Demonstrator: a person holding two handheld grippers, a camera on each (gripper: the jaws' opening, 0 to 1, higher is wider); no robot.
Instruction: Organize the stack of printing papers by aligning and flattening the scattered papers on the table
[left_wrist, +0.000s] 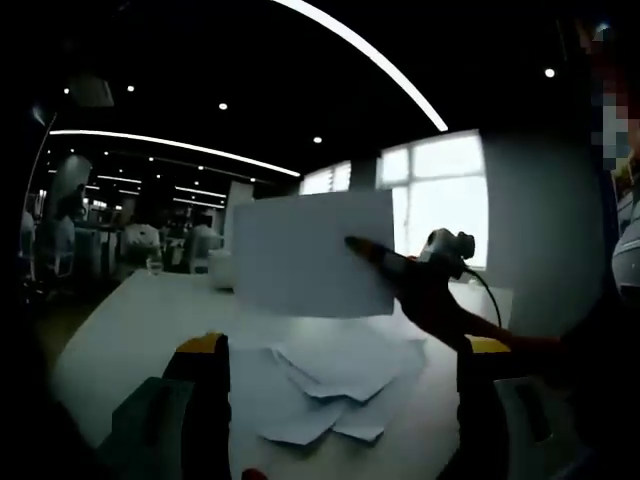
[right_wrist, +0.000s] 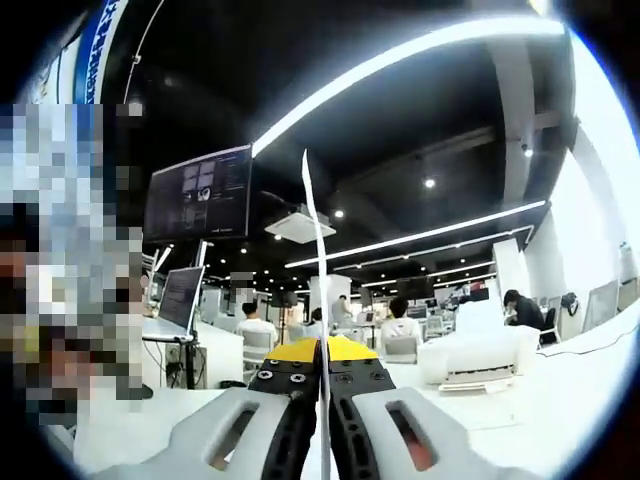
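A white sheet of paper (left_wrist: 315, 255) is held upright above the table, pinched at its right edge by my right gripper (left_wrist: 358, 243), which reaches in from the right. In the right gripper view the same sheet (right_wrist: 312, 250) shows edge-on as a thin line rising from between the yellow-tipped jaws of my right gripper (right_wrist: 322, 345), which are shut on it. Several loose white papers (left_wrist: 340, 380) lie scattered and overlapping on the white table (left_wrist: 150, 310), under the lifted sheet. My left gripper (left_wrist: 345, 350) stands open, its jaws wide apart above the scattered papers with nothing between them.
A bright window (left_wrist: 440, 190) lies behind the table. A person's arm (left_wrist: 560, 350) comes in at the right. A white printer (right_wrist: 480, 355) sits on the table, monitors (right_wrist: 200, 190) hang at the left, and seated people (right_wrist: 400, 325) are farther back.
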